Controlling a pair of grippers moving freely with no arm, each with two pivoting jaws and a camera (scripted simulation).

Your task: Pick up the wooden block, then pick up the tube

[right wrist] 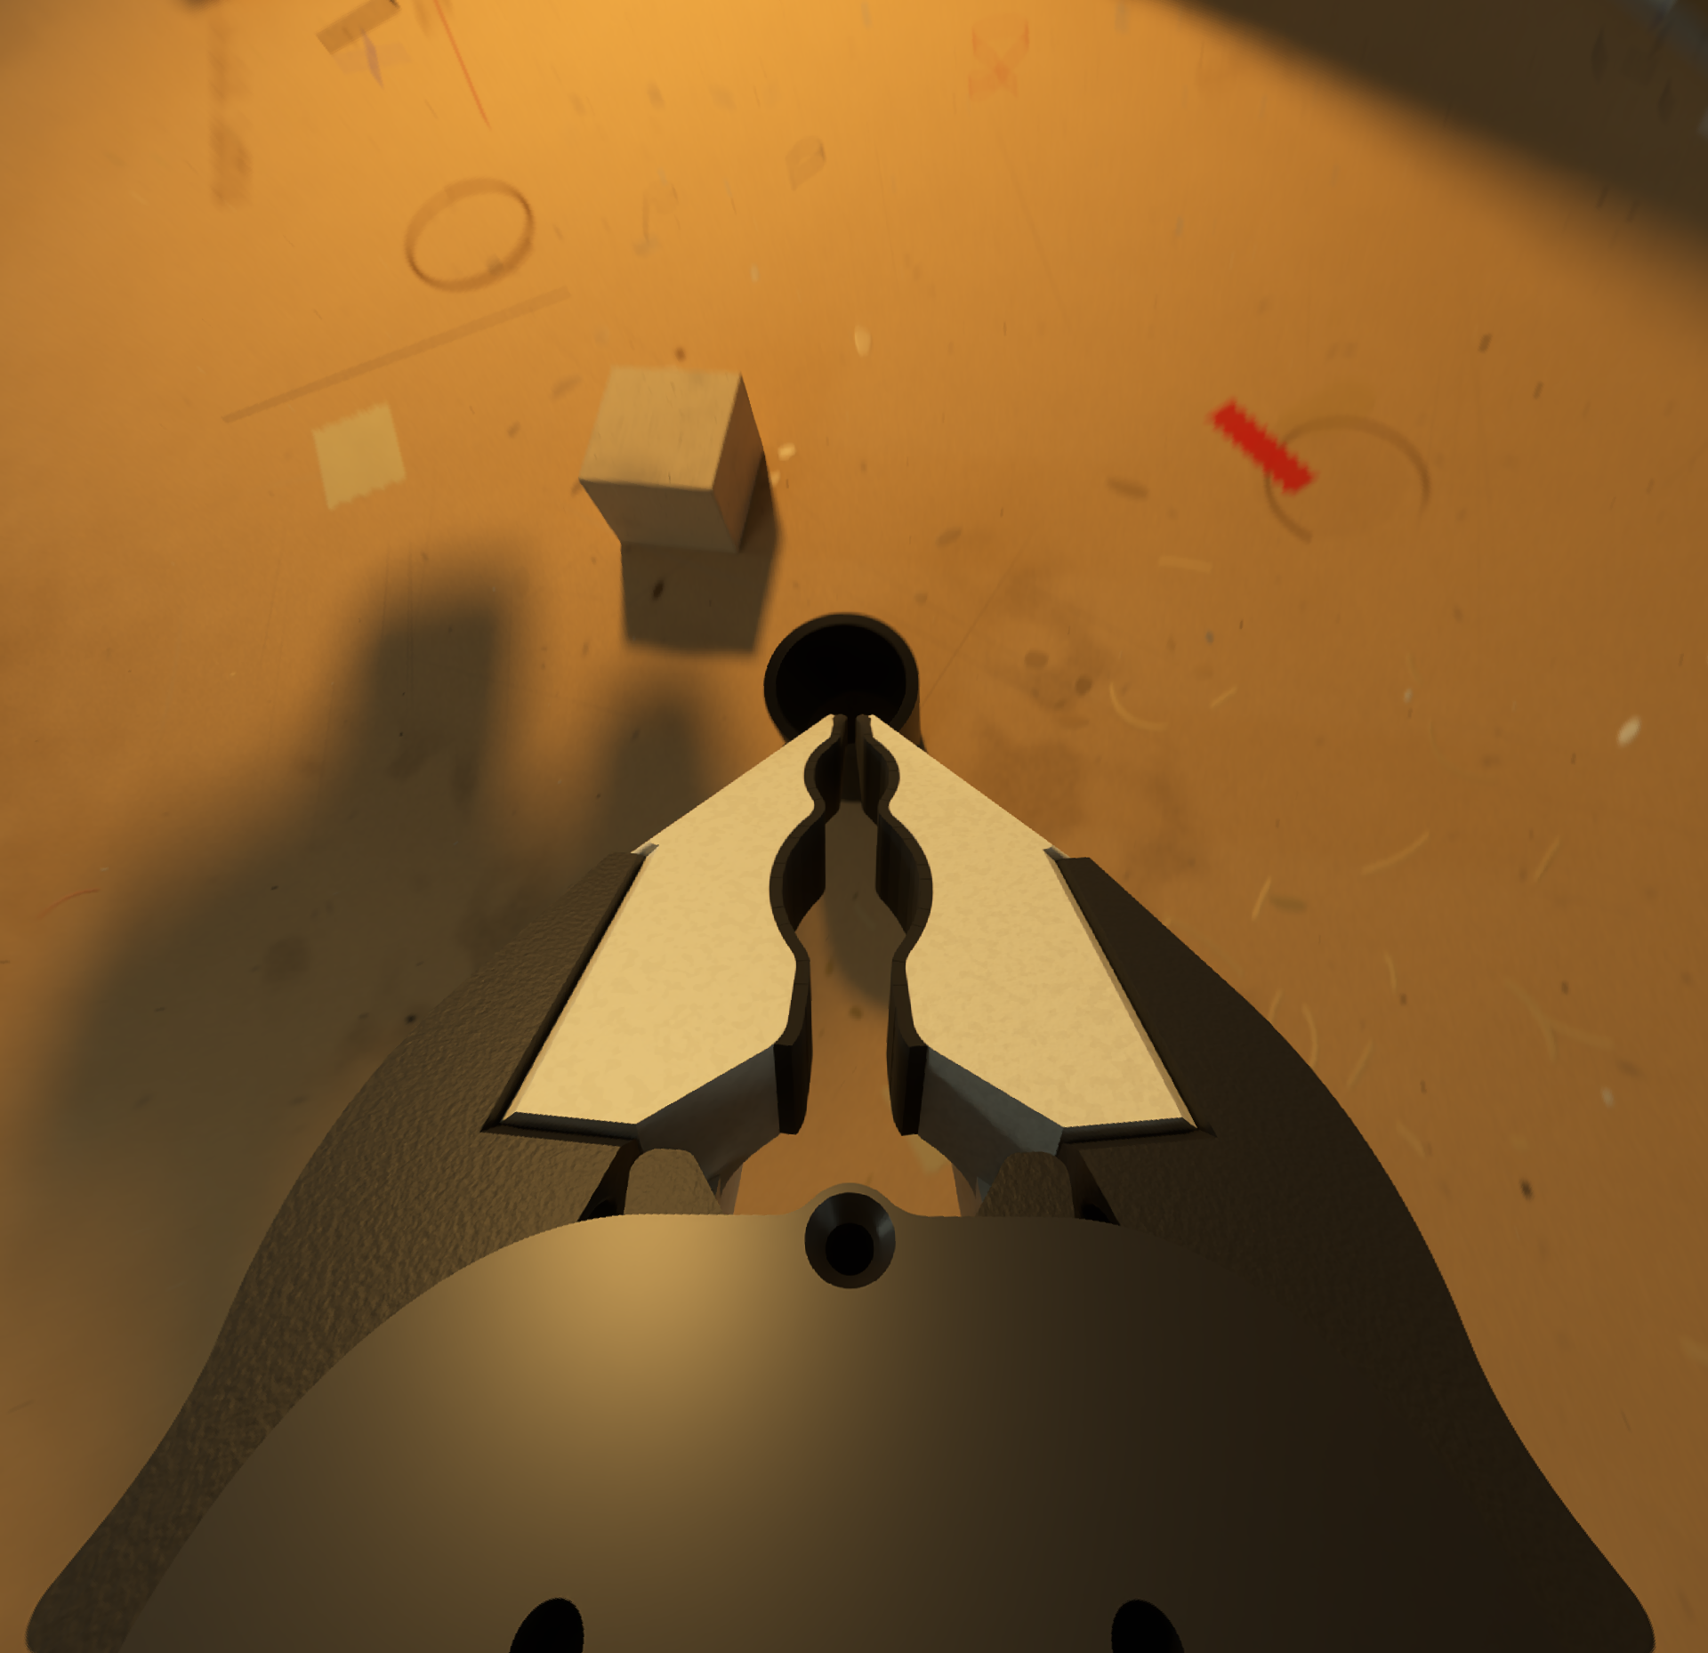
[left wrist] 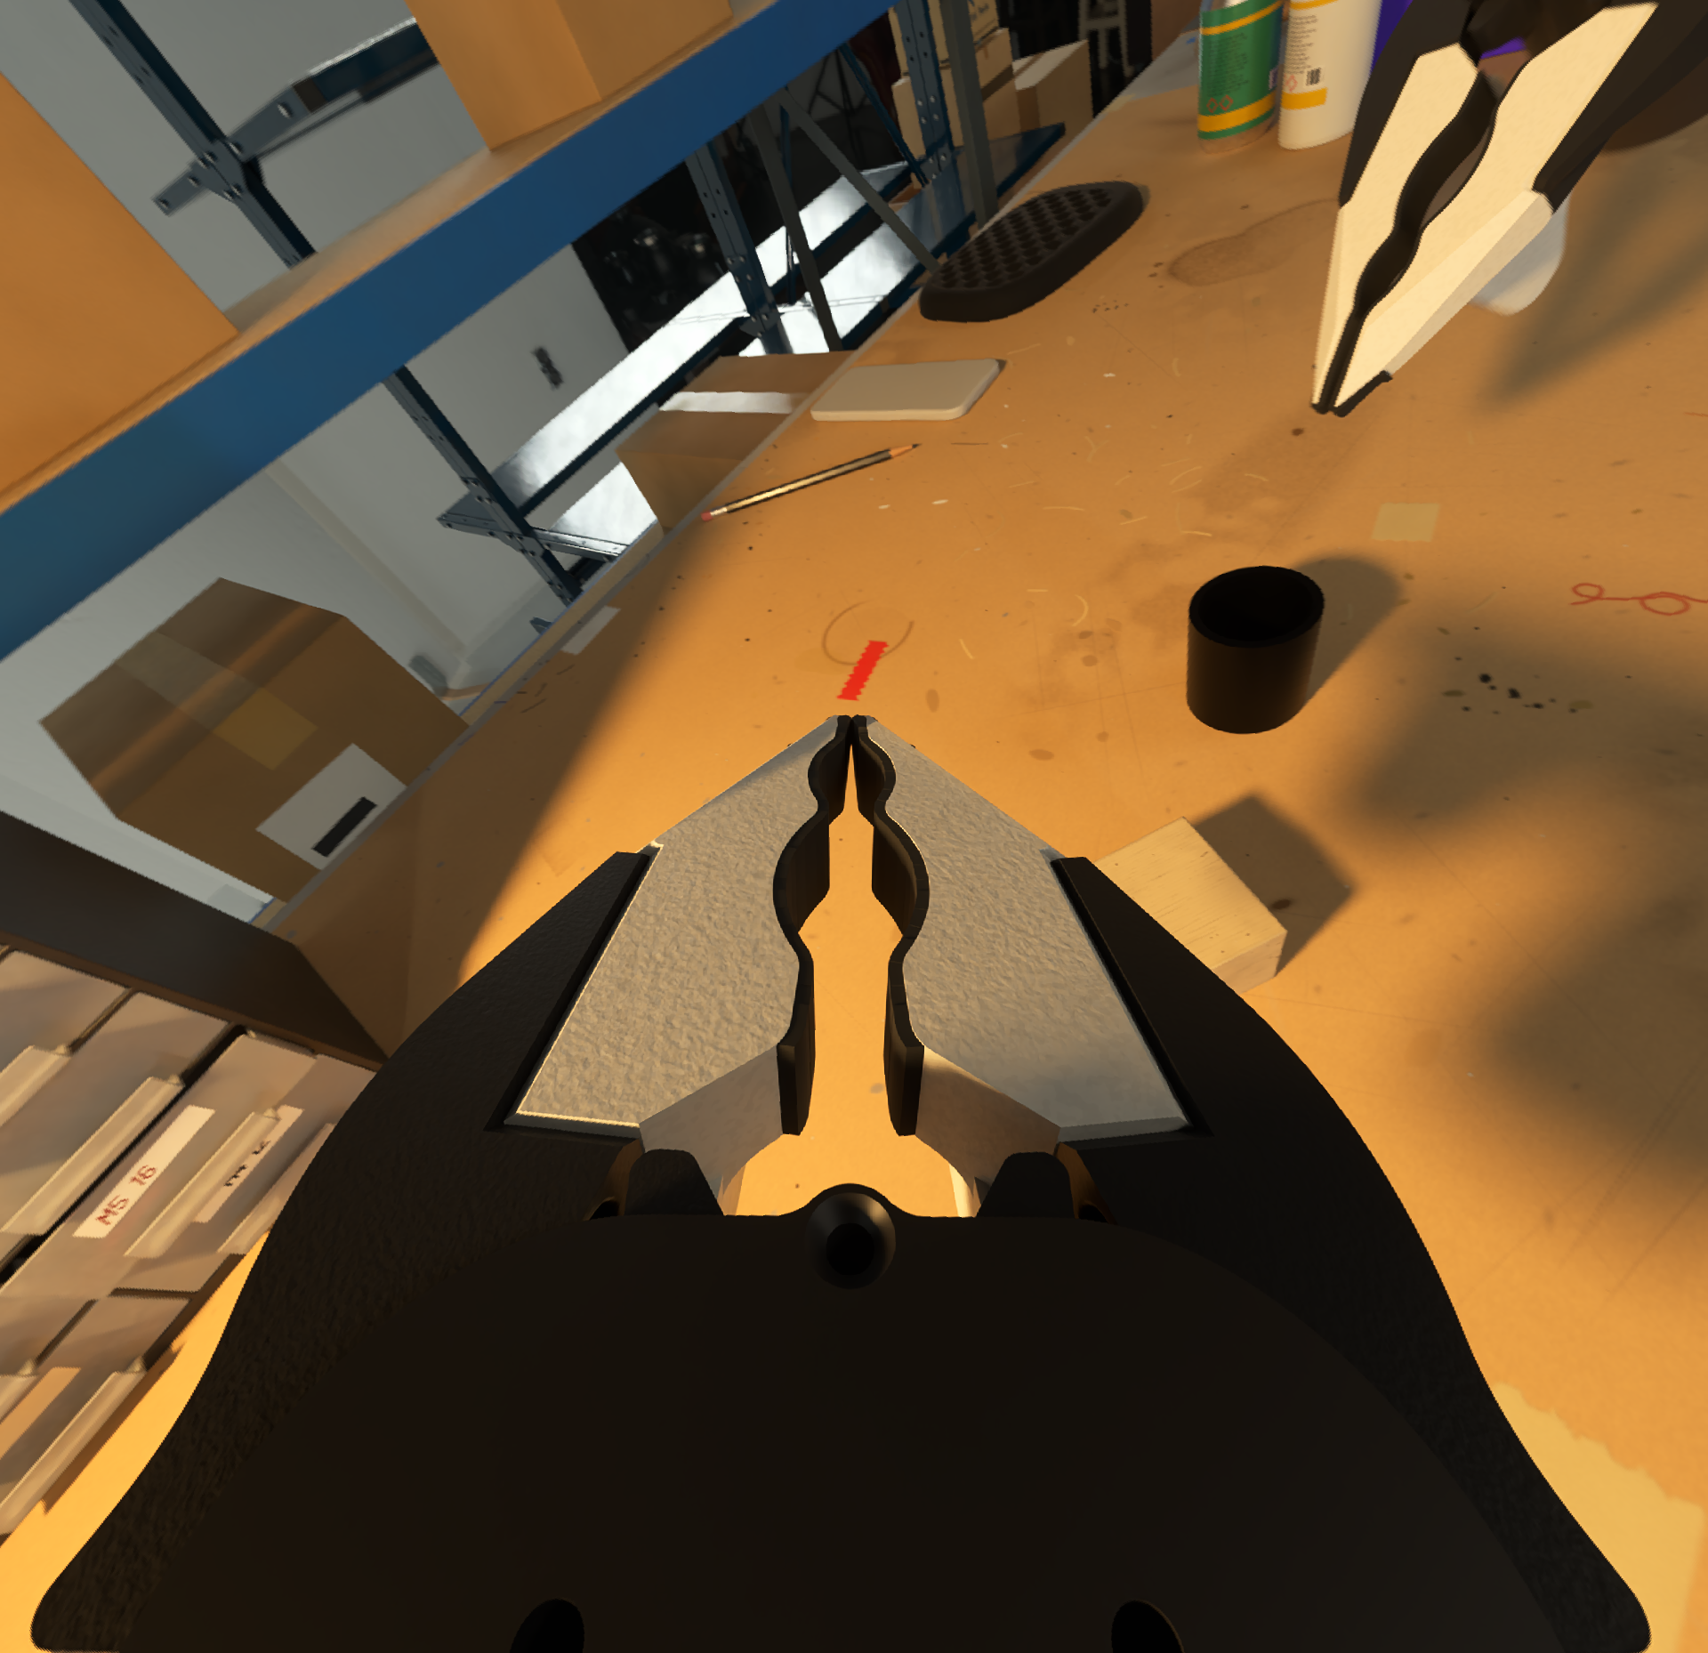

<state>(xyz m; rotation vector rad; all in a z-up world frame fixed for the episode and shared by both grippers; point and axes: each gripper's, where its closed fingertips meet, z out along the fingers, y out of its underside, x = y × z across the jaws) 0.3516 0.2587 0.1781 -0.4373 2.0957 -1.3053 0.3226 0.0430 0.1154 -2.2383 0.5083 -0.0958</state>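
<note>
A pale wooden block (left wrist: pixel 1201 897) rests on the workbench just right of my left gripper (left wrist: pixel 852 719), which is shut and empty above the bench. A short black tube (left wrist: pixel 1252 647) stands upright farther ahead to the right. In the right wrist view the block (right wrist: pixel 675 453) lies ahead and a little left, and the tube (right wrist: pixel 836 670) stands right beyond my right gripper (right wrist: pixel 852 719), which is shut and empty and looks down from above. The right gripper also shows in the left wrist view (left wrist: pixel 1340 402), high at the upper right.
A pencil (left wrist: pixel 813 479), a pale pad (left wrist: pixel 910 390) and a black perforated tray (left wrist: pixel 1035 245) lie along the bench's far edge. A green can (left wrist: pixel 1238 56) and a white bottle (left wrist: pixel 1317 46) stand at the back. Shelving with cardboard boxes (left wrist: pixel 555 28) rises left. Drawers (left wrist: pixel 111 1174) sit lower left.
</note>
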